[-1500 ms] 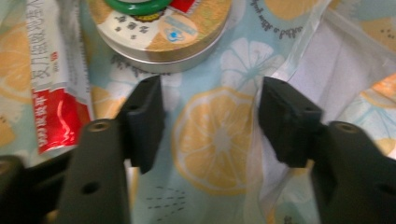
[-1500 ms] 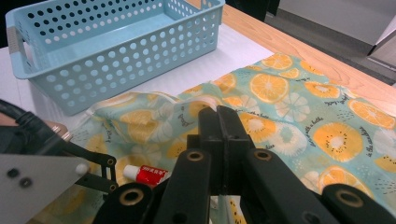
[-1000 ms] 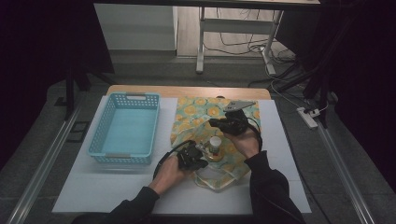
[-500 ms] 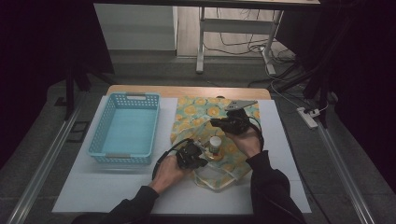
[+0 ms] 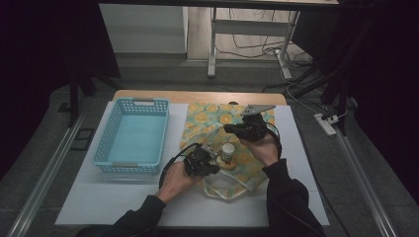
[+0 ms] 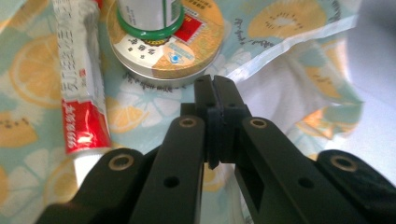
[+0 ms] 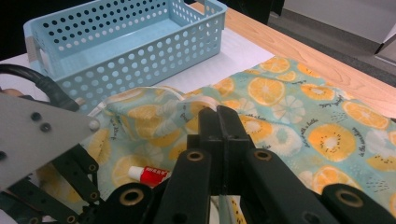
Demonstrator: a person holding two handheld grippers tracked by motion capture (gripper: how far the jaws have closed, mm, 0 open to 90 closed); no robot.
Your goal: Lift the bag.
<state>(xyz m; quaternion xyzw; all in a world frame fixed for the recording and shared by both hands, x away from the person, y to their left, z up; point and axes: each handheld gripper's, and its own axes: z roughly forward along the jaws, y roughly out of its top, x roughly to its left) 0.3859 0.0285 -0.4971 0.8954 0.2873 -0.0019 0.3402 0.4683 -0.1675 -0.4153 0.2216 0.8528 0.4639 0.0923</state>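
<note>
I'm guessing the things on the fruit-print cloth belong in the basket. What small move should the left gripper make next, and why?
Probably open the left gripper: its jaws are shut with nothing between them, just short of the tin, where a bottle stands, a tube beside it. Nothing can be gripped until the jaws part.

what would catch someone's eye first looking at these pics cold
Most striking is the citrus-print cloth spread over the middle of the white table, where both grippers meet with jaws shut. On it a small bottle stands on a round tin, with a red-and-white tube lying beside them. Left of the cloth sits a light blue basket.
</note>
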